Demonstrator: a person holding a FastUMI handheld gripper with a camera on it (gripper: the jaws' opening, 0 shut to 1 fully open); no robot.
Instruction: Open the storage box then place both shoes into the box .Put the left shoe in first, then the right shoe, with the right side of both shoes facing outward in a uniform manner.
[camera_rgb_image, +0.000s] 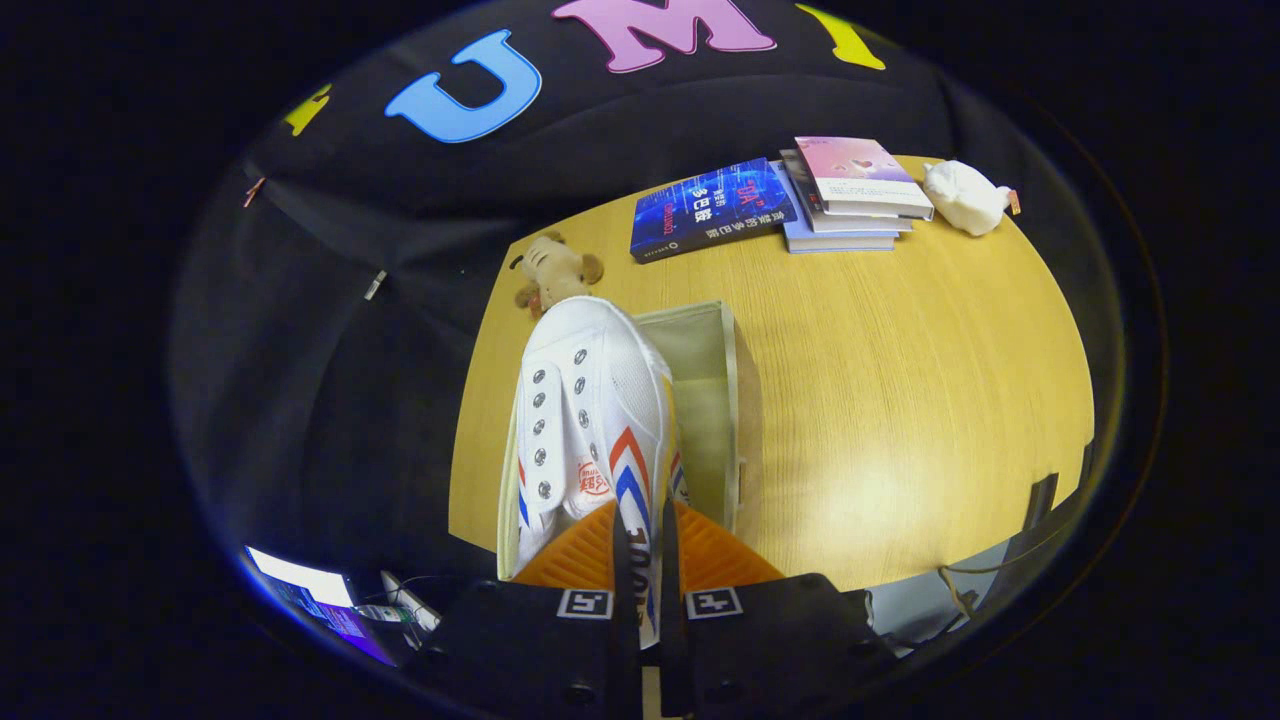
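Two fingers of the gripper (645, 560) are drawn nearly together, pinching a thin upright edge of a white canvas shoe (590, 410) at its heel end; both fingers press on it, so the grip looks firm. From the jaws the shoe runs straight ahead, its long axis in line with the fingers, toe pointing away. Red and blue chevron stripes show on the side turned toward the open tabletop, and a row of metal eyelets (no laces visible) runs along its top.

Directly under and beyond the shoe sits the storage box (712, 400), a pale fabric bin with its lid off, its inner wall showing beside the shoe. The shoe hangs over the box's left half, near the left edge of the wooden tabletop (900, 400). Whether the sole already touches the box floor cannot be told.

Lowering it straight down looks like the coming move.

At the far left corner lies a small brown plush toy (555, 270). Along the far edge sit a blue book (710, 210), a stack of books (850, 195) and a white plush toy (965, 197).
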